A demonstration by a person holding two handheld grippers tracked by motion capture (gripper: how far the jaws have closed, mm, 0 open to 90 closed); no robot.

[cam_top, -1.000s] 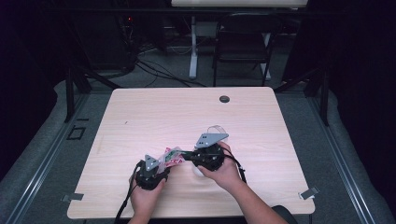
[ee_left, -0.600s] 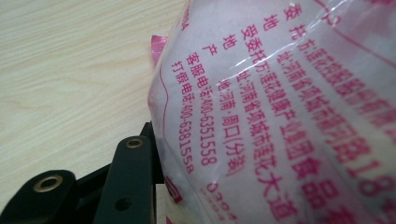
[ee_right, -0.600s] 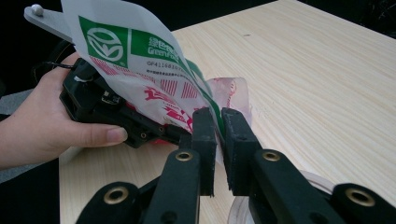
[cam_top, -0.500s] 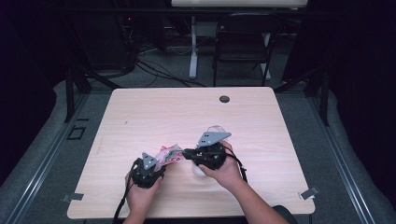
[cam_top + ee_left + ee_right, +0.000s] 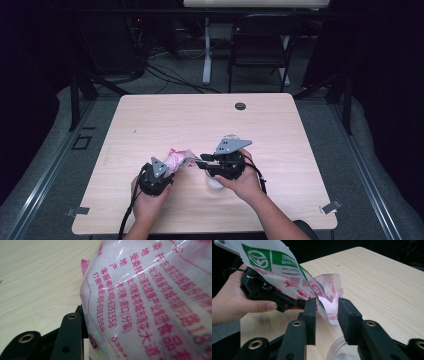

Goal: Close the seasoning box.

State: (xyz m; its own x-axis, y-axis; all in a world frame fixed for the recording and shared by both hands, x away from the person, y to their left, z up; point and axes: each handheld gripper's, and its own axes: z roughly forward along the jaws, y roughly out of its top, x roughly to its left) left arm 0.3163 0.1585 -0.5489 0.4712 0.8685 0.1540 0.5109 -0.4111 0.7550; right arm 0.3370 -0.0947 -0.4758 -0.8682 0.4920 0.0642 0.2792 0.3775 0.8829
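A pink-and-white printed plastic bag [image 5: 177, 157] hangs just above the table between both hands. My left gripper [image 5: 169, 169] is shut on its lower part; the bag's film [image 5: 150, 295] presses against one black finger [image 5: 71, 335]. My right gripper [image 5: 327, 312] points left at the bag [image 5: 287, 277]. Its jaws have just been opening and stand apart, with the bag's open corner loose between them. Beyond, a hand holds the left gripper [image 5: 267, 292]. A clear cup [image 5: 337, 347] with white contents stands right under the right gripper [image 5: 201, 161].
The light wooden table [image 5: 200, 120] has a black grommet [image 5: 240, 106] near its far edge. A dark chair [image 5: 260, 45] and a desk leg stand beyond it on the grey floor. The clear cup [image 5: 215, 181] sits close to the near edge.
Both hands stay nearly where they were; the left hand has edged slightly left. The bag still spans between the two grippers.
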